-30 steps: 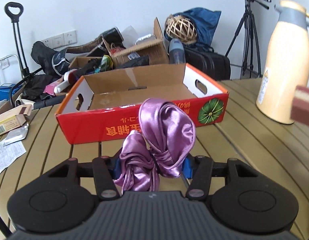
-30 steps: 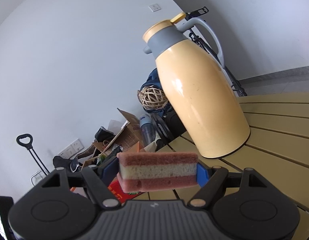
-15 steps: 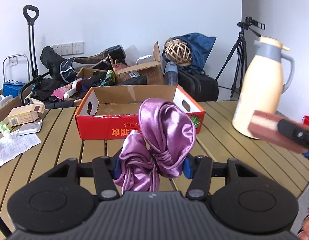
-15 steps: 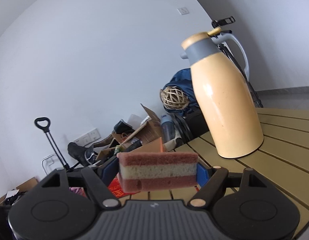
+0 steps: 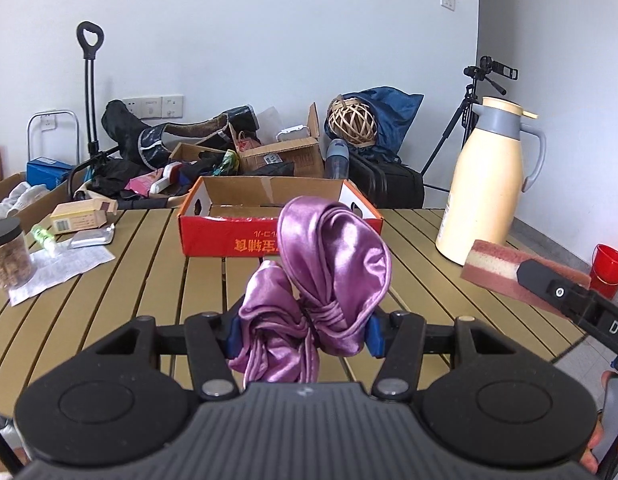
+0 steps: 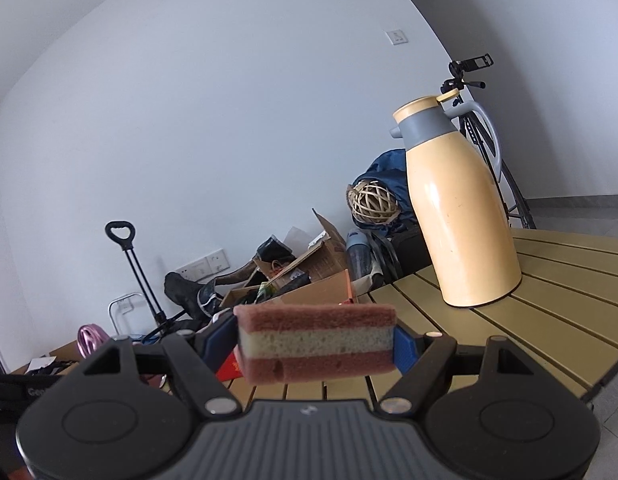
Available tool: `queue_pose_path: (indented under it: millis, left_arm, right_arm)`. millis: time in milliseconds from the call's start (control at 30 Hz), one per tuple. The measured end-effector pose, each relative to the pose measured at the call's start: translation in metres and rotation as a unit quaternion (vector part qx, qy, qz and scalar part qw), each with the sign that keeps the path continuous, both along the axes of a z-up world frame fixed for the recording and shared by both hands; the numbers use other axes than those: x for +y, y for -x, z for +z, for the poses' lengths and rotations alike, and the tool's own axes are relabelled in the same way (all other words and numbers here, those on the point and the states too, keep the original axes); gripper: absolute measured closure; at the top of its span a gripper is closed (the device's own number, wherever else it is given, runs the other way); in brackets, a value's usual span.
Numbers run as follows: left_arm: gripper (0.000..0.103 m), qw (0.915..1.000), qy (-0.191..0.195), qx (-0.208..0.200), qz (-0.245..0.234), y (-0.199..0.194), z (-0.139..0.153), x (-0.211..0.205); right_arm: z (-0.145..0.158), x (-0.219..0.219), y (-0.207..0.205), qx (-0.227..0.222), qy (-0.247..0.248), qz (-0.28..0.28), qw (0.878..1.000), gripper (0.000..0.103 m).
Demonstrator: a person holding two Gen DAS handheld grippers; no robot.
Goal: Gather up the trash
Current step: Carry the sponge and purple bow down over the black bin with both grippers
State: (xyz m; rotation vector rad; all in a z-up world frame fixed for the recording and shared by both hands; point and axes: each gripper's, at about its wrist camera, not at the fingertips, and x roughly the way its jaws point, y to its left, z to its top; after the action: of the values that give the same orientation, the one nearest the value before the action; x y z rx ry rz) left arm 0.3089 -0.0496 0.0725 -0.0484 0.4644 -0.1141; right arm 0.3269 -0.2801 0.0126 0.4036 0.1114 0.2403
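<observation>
Purple satin cloth, knotted and bunched (image 5: 321, 288), sits clamped between the blue pads of the left gripper (image 5: 303, 330), held above the slatted tan wooden table (image 5: 149, 280) and aimed slightly down toward the red cardboard box with open top (image 5: 237, 236). Right gripper (image 6: 315, 346) points about level, jaws set fairly wide and pressing both ends of a pink-and-yellow layered sponge (image 6: 315, 346); same sponge shows at the right edge of the left wrist view, lifted clear of the table. Cream thermos jug with grey collar and handle (image 5: 489, 184) stands upright on the table's right side, red plastic cup (image 5: 609, 270) beyond the table edge, probably on the floor. Left side of table: paper sheet (image 5: 57, 268), clear jar with black lid (image 5: 9, 252), small carton (image 5: 83, 216). Clutter pile of boxes and bags (image 5: 229, 148) against the white wall, camera tripod (image 5: 473, 112) in the corner.
</observation>
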Motion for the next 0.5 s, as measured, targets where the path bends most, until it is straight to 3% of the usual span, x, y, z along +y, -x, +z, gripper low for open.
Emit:
queue_pose_path:
  millis: [500]
  left_arm:
    - [0.048,0.9997,0.009,0.021,0.001,0.081,-0.027,0.008]
  right_arm:
    - [-0.025,0.011,0.082,0.021,0.060,0.029,0.998,0.026]
